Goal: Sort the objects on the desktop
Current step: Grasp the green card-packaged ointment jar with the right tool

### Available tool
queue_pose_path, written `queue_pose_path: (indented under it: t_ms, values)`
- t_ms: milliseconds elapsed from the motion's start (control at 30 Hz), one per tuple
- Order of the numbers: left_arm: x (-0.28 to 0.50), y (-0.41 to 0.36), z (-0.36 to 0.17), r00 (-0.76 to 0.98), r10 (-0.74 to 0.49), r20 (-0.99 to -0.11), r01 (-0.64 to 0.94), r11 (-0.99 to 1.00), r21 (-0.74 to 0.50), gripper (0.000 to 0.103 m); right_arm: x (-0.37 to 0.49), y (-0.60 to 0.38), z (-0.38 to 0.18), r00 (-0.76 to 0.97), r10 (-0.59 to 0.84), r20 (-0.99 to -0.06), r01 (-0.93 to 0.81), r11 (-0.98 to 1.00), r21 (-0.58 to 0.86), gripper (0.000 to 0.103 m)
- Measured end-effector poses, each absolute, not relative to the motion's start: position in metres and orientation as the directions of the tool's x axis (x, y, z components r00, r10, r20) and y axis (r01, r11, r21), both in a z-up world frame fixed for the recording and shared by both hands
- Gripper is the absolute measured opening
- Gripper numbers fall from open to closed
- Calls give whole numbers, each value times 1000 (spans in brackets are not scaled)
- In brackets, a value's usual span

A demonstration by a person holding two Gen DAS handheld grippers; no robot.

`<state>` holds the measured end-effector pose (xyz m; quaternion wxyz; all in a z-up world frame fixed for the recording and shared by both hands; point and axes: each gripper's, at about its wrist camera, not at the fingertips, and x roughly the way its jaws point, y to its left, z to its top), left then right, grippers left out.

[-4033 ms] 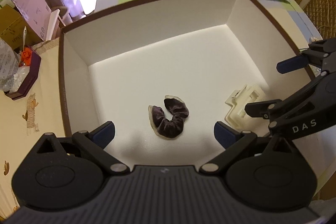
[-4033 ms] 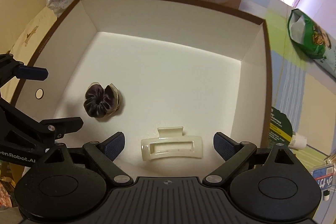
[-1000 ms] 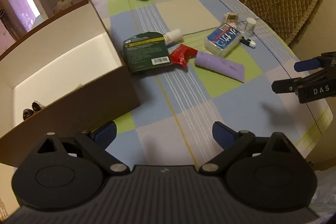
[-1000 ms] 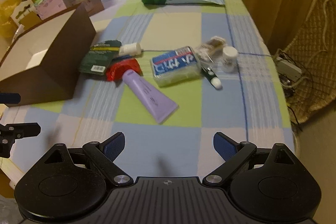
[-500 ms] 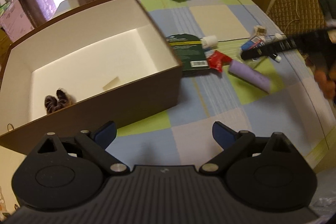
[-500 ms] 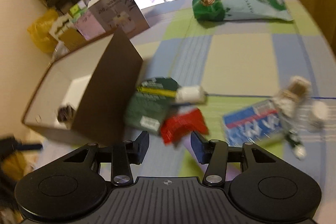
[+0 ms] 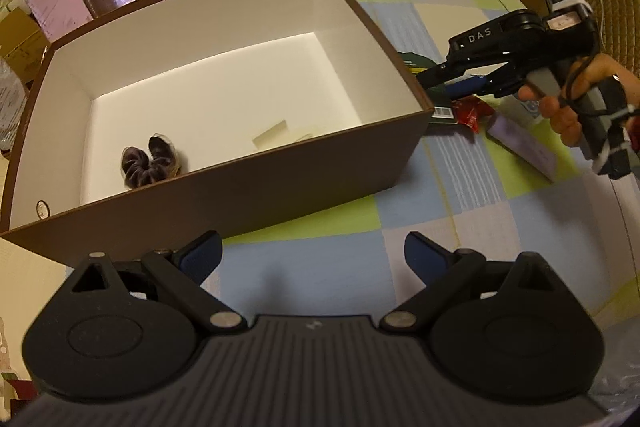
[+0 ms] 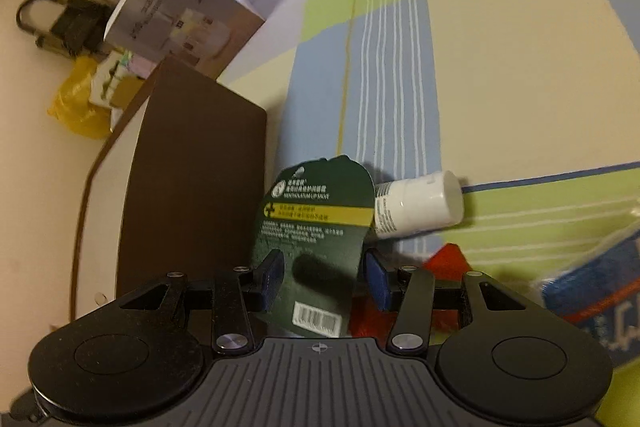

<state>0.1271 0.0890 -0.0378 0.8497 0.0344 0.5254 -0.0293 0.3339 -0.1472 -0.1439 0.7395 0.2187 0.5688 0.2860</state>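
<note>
At nine o'clock on the checked tablecloth (image 7: 472, 203) stands the brown cardboard box with white lining (image 7: 224, 183); a dark velvet scrunchie (image 7: 150, 161) lies at its left end, a cream hair clip (image 7: 272, 139) further right. At six o'clock the left gripper (image 7: 312, 254) hovers with jaws spread wide, holding nothing. Toward three o'clock the right gripper (image 8: 323, 277), partly closed, brackets the dark green product card (image 8: 316, 227) just beside the box's right wall; whether its pads touch the card cannot be told. A white tube (image 8: 416, 205) and a red packet (image 8: 448, 263) lie beside the card.
</note>
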Motion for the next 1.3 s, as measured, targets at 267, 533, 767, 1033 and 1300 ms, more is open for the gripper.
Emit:
queue_pose_path:
  t_ms: [267,533,767,1033,1300]
  values:
    - [125,92,-38,444,4,-896,62,997,35,96,300,-155,-112,275,698,-661,-391,710,586,2]
    - [122,81,-39,448,-14,-894,93,995,31,96,202,-138,-57,296,596,-746,-838,538,97,2]
    - [113,84,-40,448,3,-894,80,996,44,96,144,-157,-78,151,553,-819,-867,473,159,3]
    - [102,93,-38,457,18,-889,54,997,48,96,187,-237,-86,349,589,-729,-448,788,423,91]
    - [95,88,-35,464,4,-886,68,997,40,96,230,-261,-114,417,654,-631,-309,755,579,85]
